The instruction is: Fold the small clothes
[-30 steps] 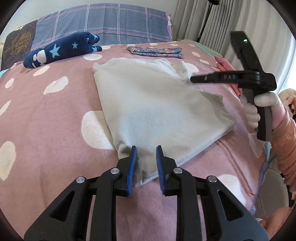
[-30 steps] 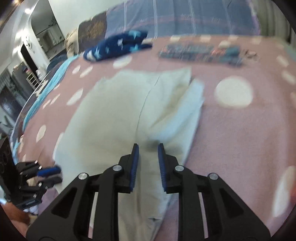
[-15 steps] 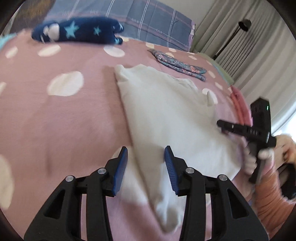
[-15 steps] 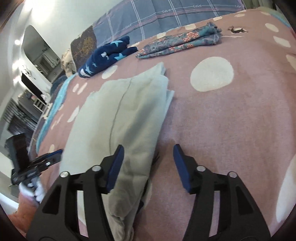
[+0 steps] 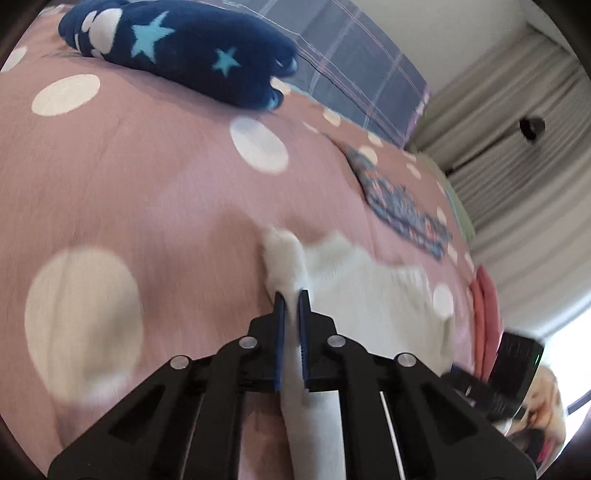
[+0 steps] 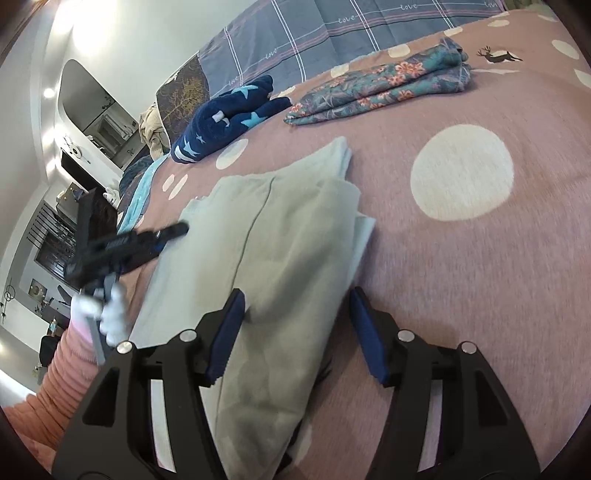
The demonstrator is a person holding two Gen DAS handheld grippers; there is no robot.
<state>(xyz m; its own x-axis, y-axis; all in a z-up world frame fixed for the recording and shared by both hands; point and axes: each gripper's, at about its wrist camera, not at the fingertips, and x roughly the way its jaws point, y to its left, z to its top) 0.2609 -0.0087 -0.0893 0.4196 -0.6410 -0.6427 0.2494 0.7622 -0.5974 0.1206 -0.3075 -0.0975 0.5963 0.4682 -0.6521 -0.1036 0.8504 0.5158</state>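
A pale green-white garment (image 6: 280, 229) lies folded lengthwise on the pink dotted bedspread (image 6: 480, 277). In the left wrist view its far corner (image 5: 284, 258) bunches up just ahead of my left gripper (image 5: 291, 295). Those jaws are closing, and the garment's edge is pinched between the blue pads. The right wrist view shows that left gripper (image 6: 181, 229) at the garment's left edge, held by a white-gloved hand (image 6: 110, 310). My right gripper (image 6: 297, 299) stands open over the near end of the fold. Cloth lies between its fingers, and the pads are clear of it.
A navy star-patterned garment (image 6: 225, 118) and a folded floral cloth (image 6: 380, 88) lie farther back on the bed. A plaid pillow (image 6: 332, 33) lines the headboard side. Curtains (image 5: 517, 147) hang beyond the bed's right edge. A pink sleeve (image 6: 70, 362) is at lower left.
My left gripper slid along the garment's left edge to its far corner and closed on it. My right gripper opened wide and shifted slightly over the fold's near end.
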